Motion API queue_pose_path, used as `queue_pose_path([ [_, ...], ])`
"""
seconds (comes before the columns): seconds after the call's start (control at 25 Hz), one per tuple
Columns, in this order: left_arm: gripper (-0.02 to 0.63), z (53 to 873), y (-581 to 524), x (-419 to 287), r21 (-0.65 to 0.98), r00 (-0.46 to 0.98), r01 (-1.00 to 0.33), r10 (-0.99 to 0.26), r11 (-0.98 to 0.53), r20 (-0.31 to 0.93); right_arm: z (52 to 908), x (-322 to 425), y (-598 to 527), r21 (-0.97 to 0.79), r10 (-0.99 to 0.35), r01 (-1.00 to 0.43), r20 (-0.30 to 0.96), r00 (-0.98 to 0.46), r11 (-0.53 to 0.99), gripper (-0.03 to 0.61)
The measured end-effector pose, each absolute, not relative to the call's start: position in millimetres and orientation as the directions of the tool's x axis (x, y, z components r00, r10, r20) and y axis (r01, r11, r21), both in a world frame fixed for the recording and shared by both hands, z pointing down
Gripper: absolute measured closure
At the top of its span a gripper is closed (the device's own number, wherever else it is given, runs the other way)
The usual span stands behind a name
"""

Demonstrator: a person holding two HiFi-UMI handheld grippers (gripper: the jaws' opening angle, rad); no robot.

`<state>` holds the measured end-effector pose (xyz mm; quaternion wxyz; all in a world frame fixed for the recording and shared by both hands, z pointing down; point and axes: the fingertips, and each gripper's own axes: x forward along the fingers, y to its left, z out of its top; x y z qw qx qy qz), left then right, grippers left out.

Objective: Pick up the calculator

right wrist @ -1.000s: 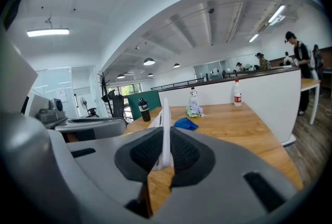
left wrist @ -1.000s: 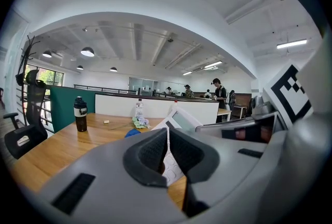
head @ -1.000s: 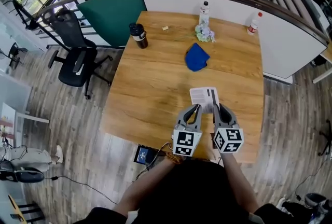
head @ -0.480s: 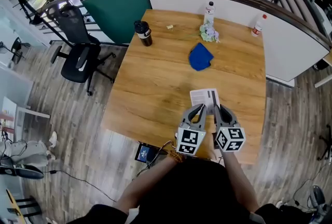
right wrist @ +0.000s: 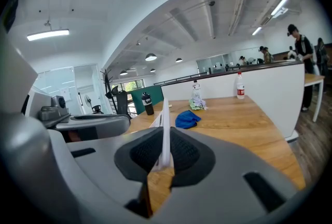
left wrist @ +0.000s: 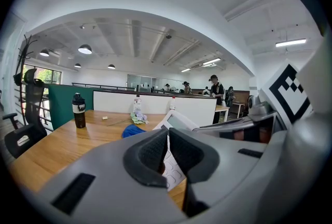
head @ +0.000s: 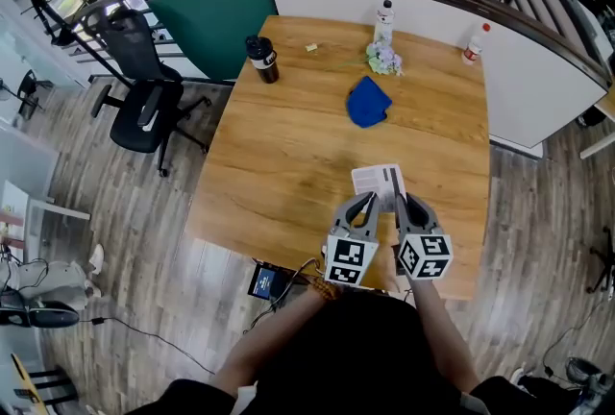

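The calculator (head: 379, 181), white and flat with a dark display strip, is lifted off the wooden table (head: 288, 163) near its front edge. My right gripper (head: 404, 201) is shut on the calculator's near edge. In the right gripper view the calculator (right wrist: 165, 124) stands edge-on between the pads. My left gripper (head: 369, 201) sits close beside it on the left, shut and holding nothing. In the left gripper view the calculator (left wrist: 177, 123) shows just beyond the closed left gripper (left wrist: 168, 140), tilted, with its keys visible.
A blue cloth (head: 366, 103) lies mid-table. At the far edge are a dark bottle (head: 259, 61), a clear bottle (head: 383, 19), a crumpled bundle (head: 382, 60) and a red-capped bottle (head: 472, 43). An office chair (head: 135, 86) stands to the left. A small device (head: 264, 286) lies on the floor.
Both grippers and the calculator keep their places. Only the head view's framing has shifted slightly.
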<state>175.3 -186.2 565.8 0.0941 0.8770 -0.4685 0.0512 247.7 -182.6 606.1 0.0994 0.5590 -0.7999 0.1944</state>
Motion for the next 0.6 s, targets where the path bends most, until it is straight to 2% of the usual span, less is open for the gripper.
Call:
queue_pose_path([
  [0.6, 0.586, 572.0, -174.5, 180.1, 0.12, 0.565, -0.825, -0.803, -0.552, 0.189, 612.5, 247.8, -169.9, -0.207, -0.836, -0.927, 0.403, -0.373, 0.313, 0.529],
])
